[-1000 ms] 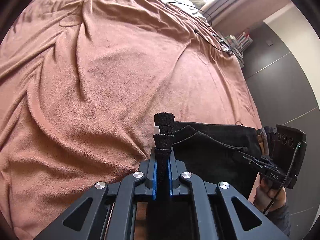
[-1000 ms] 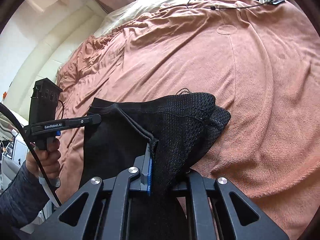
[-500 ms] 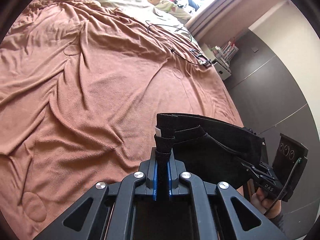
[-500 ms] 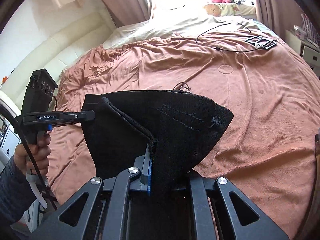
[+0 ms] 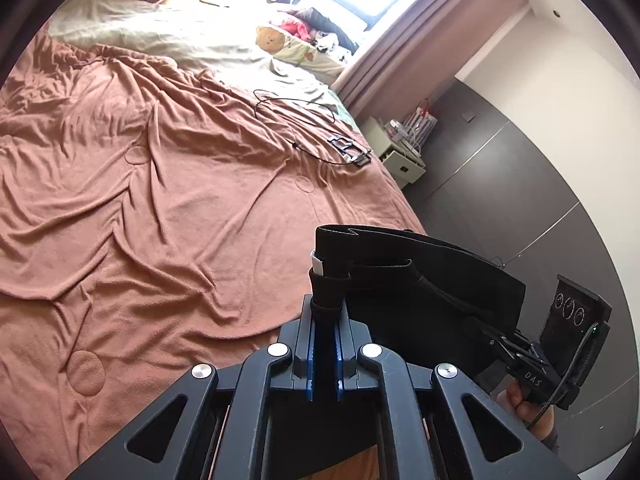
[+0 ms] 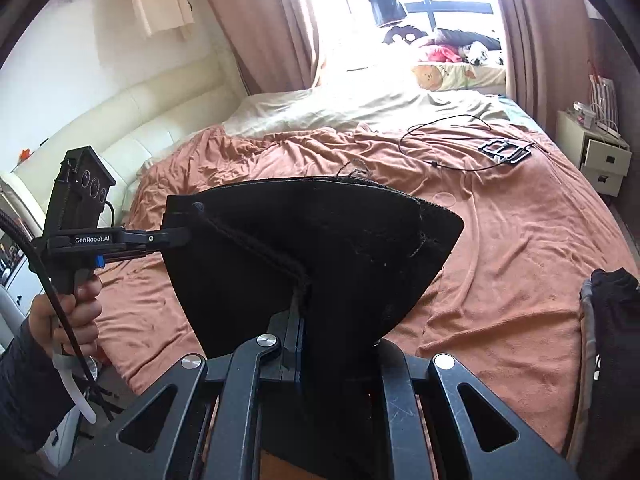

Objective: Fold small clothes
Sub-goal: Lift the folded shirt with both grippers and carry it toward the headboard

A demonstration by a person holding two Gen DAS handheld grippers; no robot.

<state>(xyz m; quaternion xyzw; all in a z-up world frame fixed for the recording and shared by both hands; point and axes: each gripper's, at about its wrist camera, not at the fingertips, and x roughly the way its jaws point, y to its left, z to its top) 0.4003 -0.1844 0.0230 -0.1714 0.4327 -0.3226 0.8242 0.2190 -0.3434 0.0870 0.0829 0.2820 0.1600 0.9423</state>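
Note:
A small black garment (image 5: 432, 280) hangs in the air above the bed, stretched between both grippers. My left gripper (image 5: 326, 300) is shut on one corner of its waistband, which wraps over the fingertips. My right gripper (image 6: 300, 300) is shut on the other side; the cloth (image 6: 320, 248) drapes over its fingers and hides them. In the left wrist view the right gripper (image 5: 516, 352) shows at the garment's far end. In the right wrist view the left gripper (image 6: 168, 238) pinches the garment's left corner.
A rumpled brown blanket (image 5: 160, 200) covers the bed. A black cable and frame (image 6: 504, 150) lie on it at the far right. A dark pile of clothes (image 6: 612, 340) sits at the right edge. Pillows (image 6: 452, 72) and a nightstand (image 6: 596, 156) are beyond.
Both grippers have lifted the black garment off the blanket and up into the air, tilting upward so the far end of the room has come into view.

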